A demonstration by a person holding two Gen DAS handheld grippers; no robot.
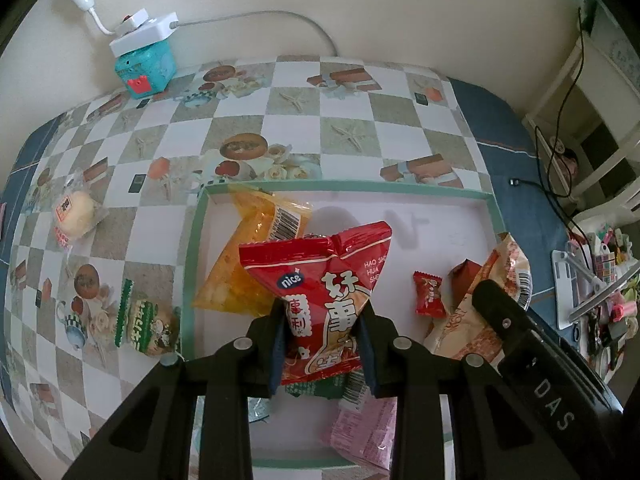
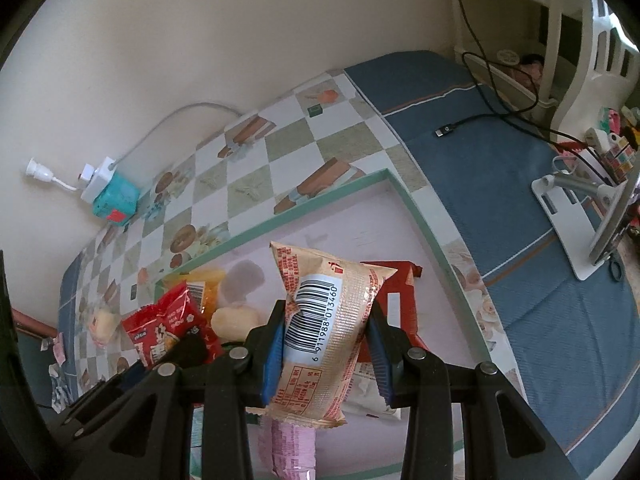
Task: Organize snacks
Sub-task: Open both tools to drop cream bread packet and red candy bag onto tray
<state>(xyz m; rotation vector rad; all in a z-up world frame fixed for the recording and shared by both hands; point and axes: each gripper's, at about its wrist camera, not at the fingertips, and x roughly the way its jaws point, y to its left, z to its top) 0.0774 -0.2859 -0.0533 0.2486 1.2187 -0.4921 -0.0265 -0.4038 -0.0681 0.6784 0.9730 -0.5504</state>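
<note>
both grippers are clamped on snacks above the green-rimmed tray [image 1: 194, 240]: left gripper [image 1: 322, 332] on the red peanut bag [image 1: 320, 280], right gripper [image 2: 326, 344] on the beige barcode packet [image 2: 328, 320]. slick film could slip free; a careless drop might crush the yellow bag [image 1: 240, 264] below.

Red snack bag [image 1: 320, 292]; beige barcode-printed packet [image 2: 324, 332]; orange pouch [image 1: 248, 264]; green-rimmed white tray [image 1: 192, 248]; checked floral tablecloth [image 1: 296, 100]
</note>
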